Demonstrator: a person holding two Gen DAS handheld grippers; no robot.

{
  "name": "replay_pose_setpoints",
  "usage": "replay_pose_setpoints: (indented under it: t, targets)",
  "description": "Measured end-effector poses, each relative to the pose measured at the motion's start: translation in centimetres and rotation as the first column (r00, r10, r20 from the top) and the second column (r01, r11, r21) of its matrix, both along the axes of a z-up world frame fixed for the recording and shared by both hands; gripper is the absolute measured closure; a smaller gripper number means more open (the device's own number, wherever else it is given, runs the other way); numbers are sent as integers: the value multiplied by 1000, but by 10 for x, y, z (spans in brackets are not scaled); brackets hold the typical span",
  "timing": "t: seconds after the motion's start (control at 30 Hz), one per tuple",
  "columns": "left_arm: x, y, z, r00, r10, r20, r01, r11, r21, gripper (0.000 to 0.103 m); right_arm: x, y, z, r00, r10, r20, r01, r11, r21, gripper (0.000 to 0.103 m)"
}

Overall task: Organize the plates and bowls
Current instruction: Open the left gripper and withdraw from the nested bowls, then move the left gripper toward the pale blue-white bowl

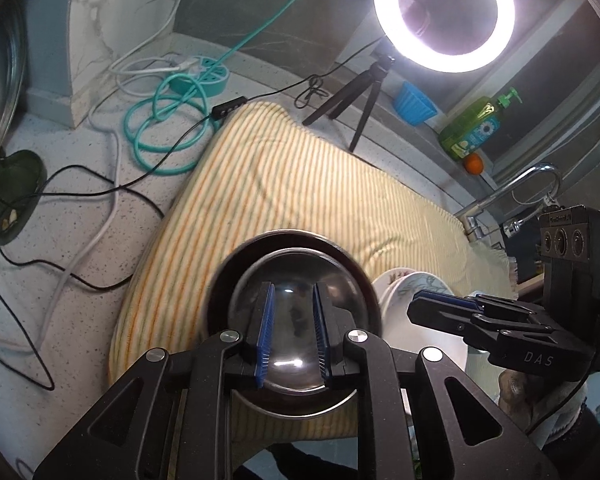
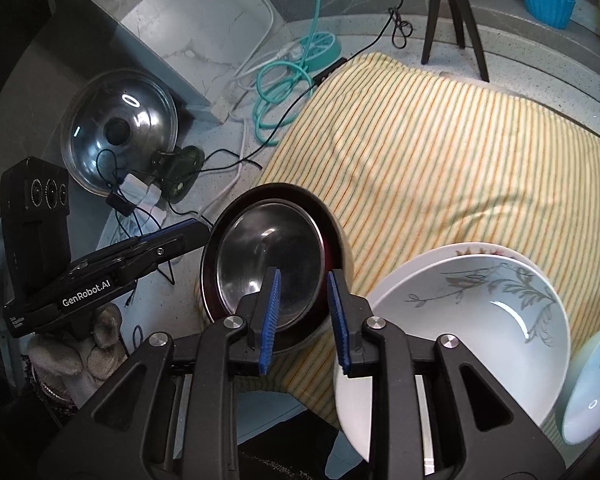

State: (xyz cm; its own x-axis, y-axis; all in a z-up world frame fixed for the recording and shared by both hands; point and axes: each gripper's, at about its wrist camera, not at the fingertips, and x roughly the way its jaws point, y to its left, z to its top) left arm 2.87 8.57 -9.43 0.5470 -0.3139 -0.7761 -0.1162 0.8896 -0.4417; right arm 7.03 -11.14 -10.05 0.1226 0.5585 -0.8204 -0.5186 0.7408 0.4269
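Right gripper [image 2: 303,316] jaws apart; left gripper [image 2: 180,236] reads "GenRobot.AI".

left tongs [image 1: 294,334]: jaws slightly apart, empty | right tongs [image 2: 303,318]: jaws apart, empty, angled down

**Two wrist views, angled steeply down over the same cloth**

Your left wrist camera looks down along its fingers, close above the steel bowl [image 1: 296,312], facing the ring light [image 1: 444,12]. Your right wrist camera looks down from the other side, close to the same steel bowl [image 2: 268,264]. Both views share the striped cloth [image 1: 300,184], tripod [image 2: 452,20] and each other's gripper.
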Motion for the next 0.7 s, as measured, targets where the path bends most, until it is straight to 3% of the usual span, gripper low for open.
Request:
replay_pose_setpoints:
  t: [0.07,0.2,0.27,0.33,0.43,0.57,0.7]
  targets:
    - [0,-7,3,1000,-15,10,15,1000,2,84,-2,-14,7,1000,-19,22,19,1000,6,53]
    - [1,-28,9,999,-45,30,45,999,11,82,-3,-42,19,997,-54,48,54,999,-1,52]
    - [1,-39,12,997,-66,42,65,998,15,74,-3,-60,25,995,-80,67,80,997,-7,35]
    - [0,-51,15,995,-80,58,79,996,28,67,-3,-77,29,990,-108,88,109,994,-12,29]
    - [0,-71,18,991,-112,70,109,993,47,51,-2,-104,34,982,-152,108,156,987,-29,25]
    - [2,-99,17,984,-160,74,157,986,48,51,-1,-141,36,969,-204,140,213,976,-51,18]
    - [6,-130,13,975,-211,73,209,977,40,51,-1,-184,34,950,-282,135,291,955,-49,18]
